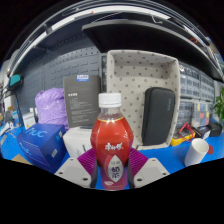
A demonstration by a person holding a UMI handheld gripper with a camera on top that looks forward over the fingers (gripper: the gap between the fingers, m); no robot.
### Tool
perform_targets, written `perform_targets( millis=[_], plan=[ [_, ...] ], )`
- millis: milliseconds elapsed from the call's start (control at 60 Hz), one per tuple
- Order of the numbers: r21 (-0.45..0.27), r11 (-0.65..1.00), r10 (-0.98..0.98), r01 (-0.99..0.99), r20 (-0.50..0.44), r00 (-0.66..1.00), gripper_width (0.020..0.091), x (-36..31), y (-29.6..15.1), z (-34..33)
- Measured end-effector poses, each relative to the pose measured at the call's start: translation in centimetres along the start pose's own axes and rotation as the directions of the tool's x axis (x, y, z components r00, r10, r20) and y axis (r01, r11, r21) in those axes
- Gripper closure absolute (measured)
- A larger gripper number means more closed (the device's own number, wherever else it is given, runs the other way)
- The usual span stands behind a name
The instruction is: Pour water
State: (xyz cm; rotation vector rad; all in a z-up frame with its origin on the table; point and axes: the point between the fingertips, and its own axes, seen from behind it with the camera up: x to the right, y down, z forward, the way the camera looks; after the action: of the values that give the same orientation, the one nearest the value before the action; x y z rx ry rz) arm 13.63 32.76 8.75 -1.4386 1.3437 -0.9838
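A plastic bottle point(111, 140) of red drink, with a white cap and a red and white label, stands upright between my fingers. My gripper point(111, 172) is shut on the bottle's lower body, and the purple pads point(88, 160) press on both sides of it. A white paper cup point(197, 152) stands on the blue table point(172, 160), off to the right beyond the fingers.
A blue carton point(42, 143) lies to the left, with a purple bag point(51, 104) behind it. A dark upright sign point(81, 100), a dotted fabric box point(140, 80) and a black flat case point(158, 114) stand behind the bottle. A green plant point(219, 108) is at the far right.
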Motion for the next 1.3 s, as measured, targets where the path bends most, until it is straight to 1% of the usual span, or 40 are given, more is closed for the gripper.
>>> perform_targets(
  millis=[33, 67, 83, 117, 150, 167, 250, 267, 350, 467, 550, 600, 683, 750, 833, 967, 1017, 1067, 1183, 1300],
  plan=[
    [0.013, 1.000, 0.016, -0.016, 0.006, 1.000, 0.0700, 0.0, -0.1, 0.1],
    [0.032, 0.999, 0.018, -0.019, 0.005, 1.000, 0.0713, 0.1, -0.3, 0.0],
    [0.038, 0.999, 0.019, -0.019, 0.002, 1.000, 0.0743, 0.1, -0.3, -0.1],
    [0.049, 0.999, 0.018, -0.018, -0.002, 1.000, 0.0773, 0.2, -0.4, -0.1],
    [0.055, 0.998, 0.009, -0.009, -0.003, 1.000, 0.0775, 0.1, -0.4, -0.1],
    [0.059, 0.998, 0.002, -0.001, -0.005, 1.000, 0.0807, 0.1, -0.4, 0.0],
    [0.071, 0.997, 0.002, -0.002, -0.002, 1.000, 0.0807, 0.2, -0.5, 0.0],
    [0.074, 0.997, 0.004, -0.004, 0.000, 1.000, 0.0838, 0.1, -0.5, 0.0],
    [0.080, 0.997, 0.008, -0.009, 0.013, 1.000, 0.0838, 0.1, -0.5, 0.0],
    [0.065, 0.995, 0.071, -0.072, 0.021, 0.997, 0.0839, 0.6, -0.5, 0.1],
    [0.044, 0.973, 0.227, -0.228, 0.034, 0.973, 0.0838, 1.5, -0.8, 0.5],
    [0.027, 0.937, 0.345, -0.347, 0.048, 0.937, 0.0838, 2.3, -0.9, 0.6],
    [0.021, 0.863, 0.503, -0.505, 0.055, 0.863, 0.0839, 3.8, -1.8, 0.5],
    [0.017, 0.779, 0.626, -0.627, 0.053, 0.778, 0.0838, 5.0, -2.5, 0.2],
    [0.015, 0.634, 0.772, -0.774, 0.054, 0.633, 0.0838, 7.2, -3.3, 0.0],
    [0.022, 0.382, 0.922, -0.924, 0.061, 0.382, 0.0828, 10.4, -4.6, -0.3],
    [0.015, 0.282, 0.957, -0.959, 0.065, 0.283, 0.0828, 11.5, -4.8, -0.5],
    [0.033, 0.198, 0.977, -0.980, 0.069, 0.200, 0.0829, 12.8, -5.2, -0.5],
    [0.035, -0.033, 0.993, -0.999, 0.113, -0.029, 0.0830, 14.6, -6.5, -0.8],
    [0.012, -0.232, 0.966, -0.973, 0.120, -0.229, 0.0829, 15.5, -7.0, -0.8]
  ],
)
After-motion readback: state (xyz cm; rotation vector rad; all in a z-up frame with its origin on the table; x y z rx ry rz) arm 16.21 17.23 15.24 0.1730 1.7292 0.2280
